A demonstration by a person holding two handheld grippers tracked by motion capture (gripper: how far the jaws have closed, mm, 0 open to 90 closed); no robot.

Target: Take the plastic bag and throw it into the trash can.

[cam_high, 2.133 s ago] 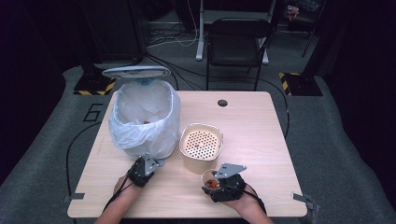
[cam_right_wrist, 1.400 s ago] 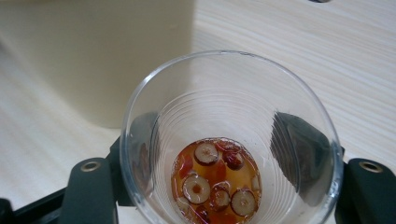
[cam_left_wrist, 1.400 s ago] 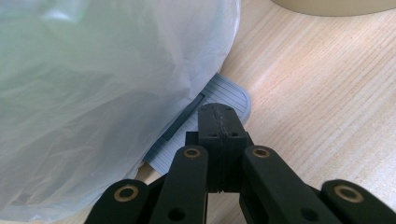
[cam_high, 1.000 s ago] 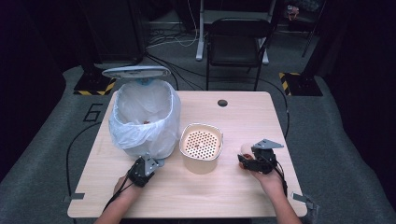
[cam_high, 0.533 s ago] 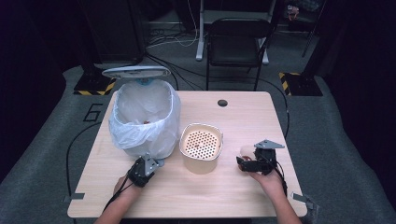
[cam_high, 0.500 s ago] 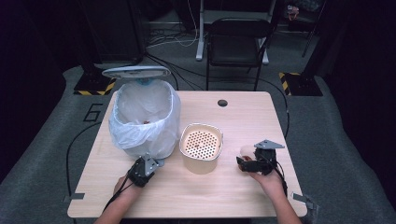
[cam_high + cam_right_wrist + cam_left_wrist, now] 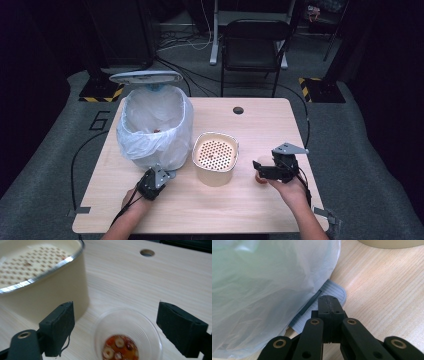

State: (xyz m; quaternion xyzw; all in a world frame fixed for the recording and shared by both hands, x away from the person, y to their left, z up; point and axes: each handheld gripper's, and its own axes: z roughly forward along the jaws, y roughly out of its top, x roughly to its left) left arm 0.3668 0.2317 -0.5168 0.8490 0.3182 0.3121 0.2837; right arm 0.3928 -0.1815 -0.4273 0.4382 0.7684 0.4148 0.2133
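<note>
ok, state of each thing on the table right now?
bin: lid up, bag-lined
pedal: pressed under the shut left gripper
strainer pot: upright, a few bits inside
cup: upright on the table, dregs at the bottom
right gripper: open around the cup, jaws just narrowed

One bin [image 7: 155,127] (bag-lined), one strainer pot [image 7: 215,158], one cup [image 7: 128,337], two tools.
</note>
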